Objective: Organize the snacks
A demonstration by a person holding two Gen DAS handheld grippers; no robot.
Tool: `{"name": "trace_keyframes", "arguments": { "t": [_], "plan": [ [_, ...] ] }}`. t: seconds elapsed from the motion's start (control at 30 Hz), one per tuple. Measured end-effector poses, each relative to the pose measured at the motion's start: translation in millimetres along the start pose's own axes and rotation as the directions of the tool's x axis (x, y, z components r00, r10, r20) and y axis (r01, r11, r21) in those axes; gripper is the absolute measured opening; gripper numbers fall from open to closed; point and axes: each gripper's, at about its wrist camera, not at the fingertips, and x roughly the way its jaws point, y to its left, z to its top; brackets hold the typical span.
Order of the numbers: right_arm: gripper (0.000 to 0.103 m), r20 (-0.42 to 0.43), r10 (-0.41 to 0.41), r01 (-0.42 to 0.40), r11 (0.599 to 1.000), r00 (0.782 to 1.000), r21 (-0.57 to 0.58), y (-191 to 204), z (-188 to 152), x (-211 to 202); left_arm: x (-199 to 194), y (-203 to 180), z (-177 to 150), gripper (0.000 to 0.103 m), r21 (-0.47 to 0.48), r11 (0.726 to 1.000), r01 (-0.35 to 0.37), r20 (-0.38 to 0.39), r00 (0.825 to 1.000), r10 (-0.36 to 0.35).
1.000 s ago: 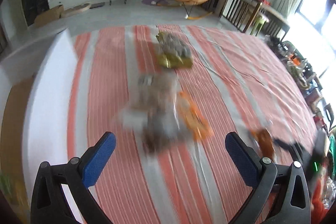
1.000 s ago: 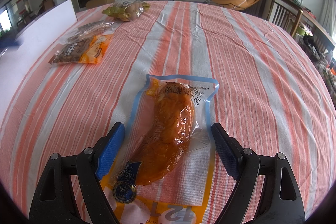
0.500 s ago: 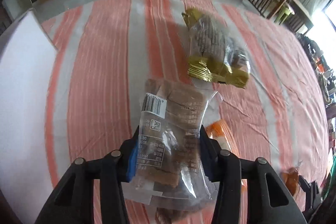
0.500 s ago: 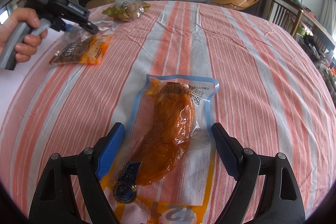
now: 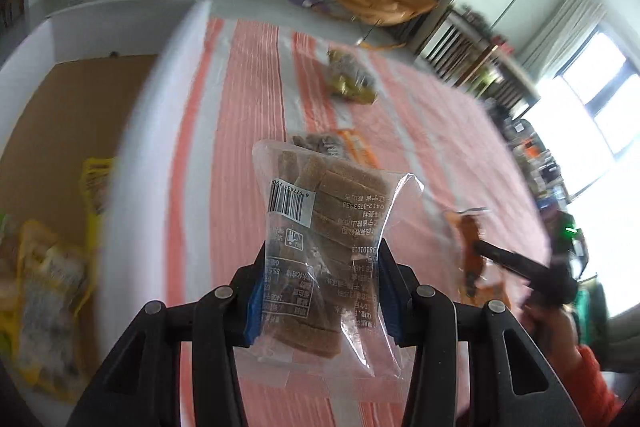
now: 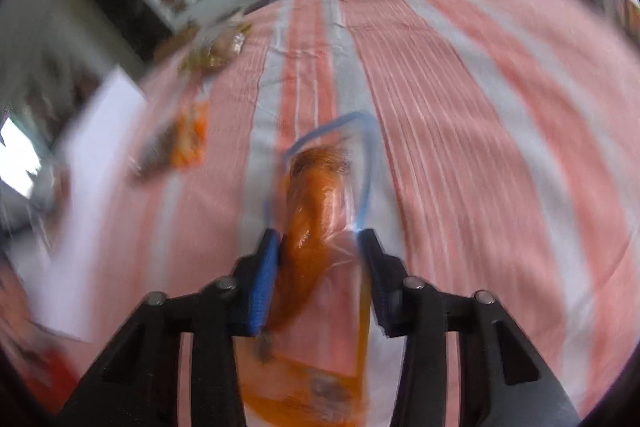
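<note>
Clear plastic wraps the brown-slab snack packet (image 5: 320, 251) that your left tongs (image 5: 320, 291) are clenched on; both blue pads press its sides, its barcode label faces the camera, and it is lifted above the striped tabletop (image 5: 248, 115). Just beyond it, on the cloth, lies an orange-and-dark snack pouch (image 5: 352, 147), and farther off a gold-trimmed bag (image 5: 352, 83). To the left of the held packet stands a white-walled box (image 5: 160, 95) with a cardboard floor; yellow snack bags (image 5: 44, 279) lie inside it, blurred.

Your right tongs (image 6: 316, 267) have just been closing, and a vacuum pack of orange meat with a blue border (image 6: 316, 211) sits between them. Their left blue pad presses the meat, the right pad touches the film, so they are grasping the pack. The view is motion-blurred, so you cannot tell whether the pack is clear of the cloth. From the left wrist view, the same pack (image 5: 470, 239) shows far right, with your right hand (image 5: 552, 323) and an orange sleeve (image 5: 596, 383) behind it.
</note>
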Motion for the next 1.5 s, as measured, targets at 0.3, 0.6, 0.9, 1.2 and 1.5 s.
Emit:
{"name": "trace_keyframes", "arguments": {
  "t": [0.3,0.6,0.9,1.2,1.5],
  "plan": [
    [0.039,0.034,0.335,-0.334,0.92,0.942,0.203,36.8,7.2,-25.1,-114.2,102.2,-11.7,0.046,-0.132,0.98,-0.152,0.147,0.974,0.171],
    [0.039,-0.112,0.6,-0.605,0.796,0.792,-0.017,261.3,20.3,-13.2,-116.7,177.9,-27.6,0.047,-0.241,0.907,-0.346,0.102,0.92,0.378],
    [0.065,-0.247,0.563,-0.611,0.761,0.789,-0.218,427.4,-17.5,54.6,-121.0,196.6,-45.5,0.09,-0.3,0.855,-0.422,0.148,0.865,0.479],
    [0.068,-0.025,0.259,-0.234,0.824,0.966,-0.516,344.4,-29.9,46.3,-133.5,112.1,-72.8,0.091,-0.177,0.949,-0.26,0.284,0.91,0.302],
    [0.068,0.098,-0.226,0.246,0.873,0.969,-0.42,121.9,-33.2,50.1,-27.5,-44.9,-101.2,0.1,0.182,0.983,0.016,0.146,0.988,-0.043]
  ]
}}
